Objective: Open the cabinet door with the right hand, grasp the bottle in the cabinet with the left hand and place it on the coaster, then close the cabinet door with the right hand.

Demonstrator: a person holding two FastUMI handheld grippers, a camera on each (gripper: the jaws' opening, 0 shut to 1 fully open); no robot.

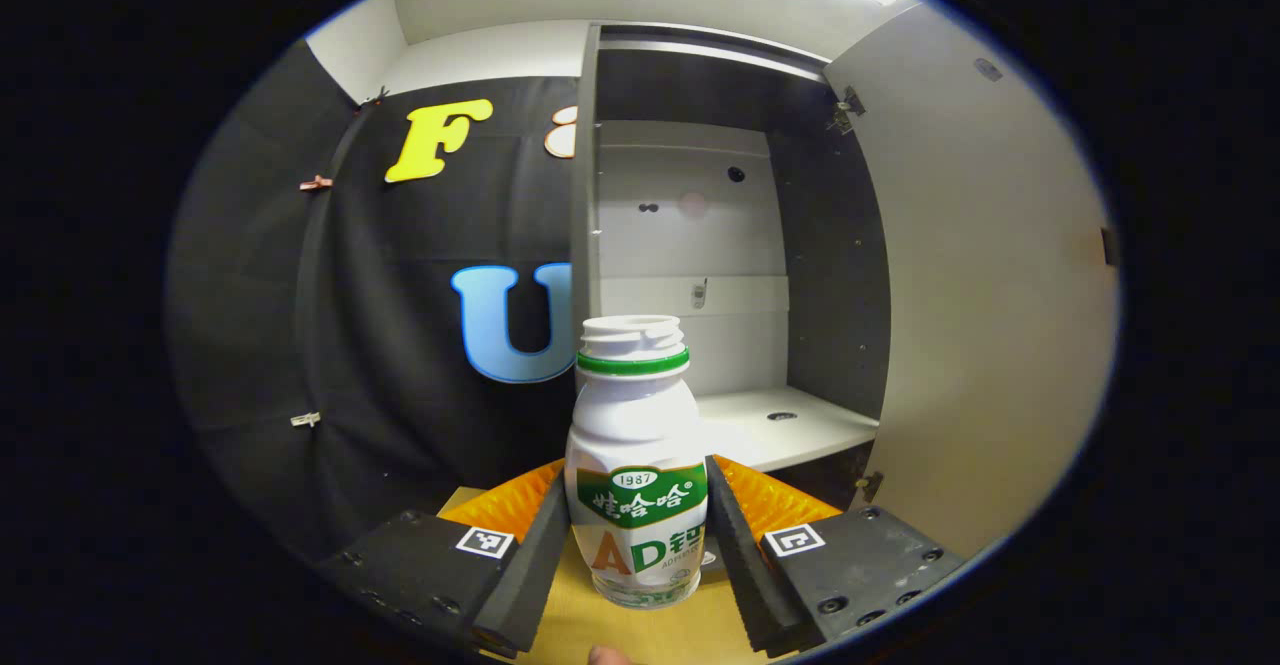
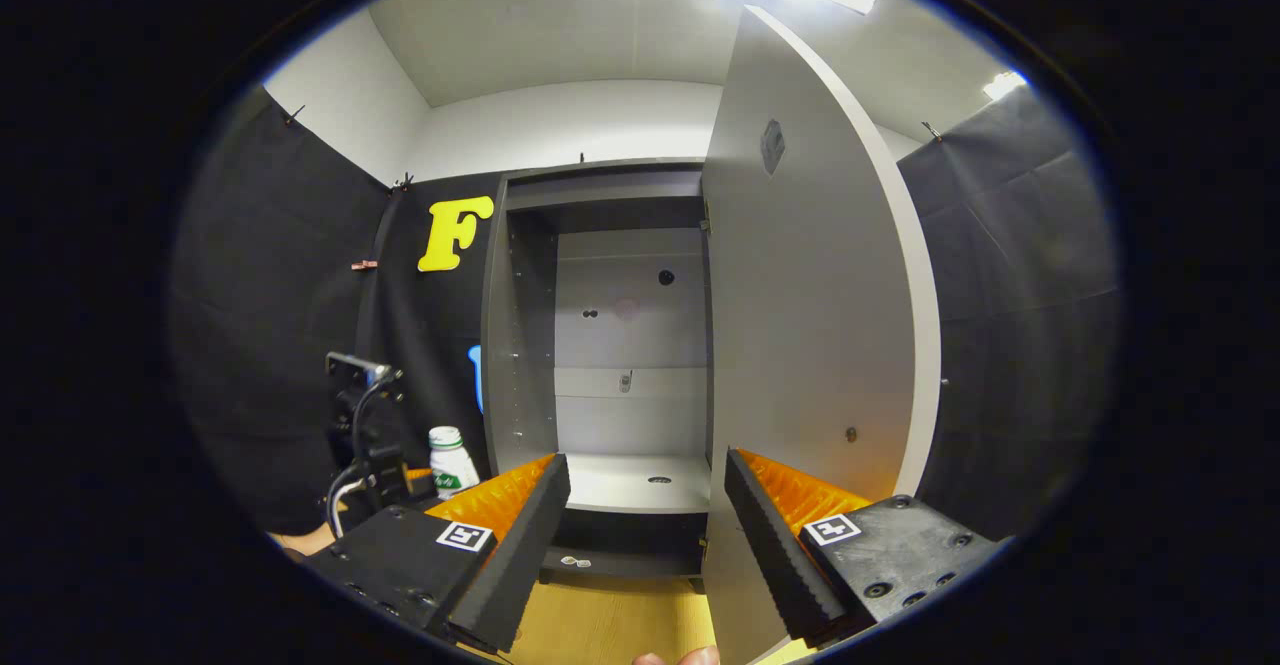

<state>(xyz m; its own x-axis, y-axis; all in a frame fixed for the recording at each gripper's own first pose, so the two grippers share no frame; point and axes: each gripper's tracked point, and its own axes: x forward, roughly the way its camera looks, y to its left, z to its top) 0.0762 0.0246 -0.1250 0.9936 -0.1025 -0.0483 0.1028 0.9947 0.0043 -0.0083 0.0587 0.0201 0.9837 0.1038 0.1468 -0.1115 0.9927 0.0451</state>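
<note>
While the cabinet door [image 2: 810,345] stands swung wide, the left hand-held gripper [image 1: 637,535] carries the bottle [image 1: 636,465] out in front of the cabinet [image 1: 690,275], both fingers [image 1: 530,555] pressed against its labelled lower body. The bottle is upright, its open neck ringed by a green band, and it sits low over the wooden desk [image 1: 580,615], apart from the cabinet shelf [image 1: 770,425] behind it. In the right gripper view the same bottle [image 2: 452,462] appears far to the left of the cabinet opening, held by the other tool.

The step in hand appears to be carrying the bottle to the coaster, which cannot be made out with certainty in either view. To do it well, the bottle should stay vertical, since the neck looks uncapped; the grip should be kept low on the body as now, and the base lowered flat and centred on the coaster before the fingers release.

The right hand-held gripper [image 2: 647,525] is spread wide and holds nothing; its fingers straddle the lower edge of the open door, placed for the later closing push. That push is best delayed until the left tool is clear of the door's swing.

As for containers, the cabinet interior holds nothing on its white shelf [image 2: 640,480] apart from a small dark hole or fitting; the back panel shows only holes and a small fixture.
</note>
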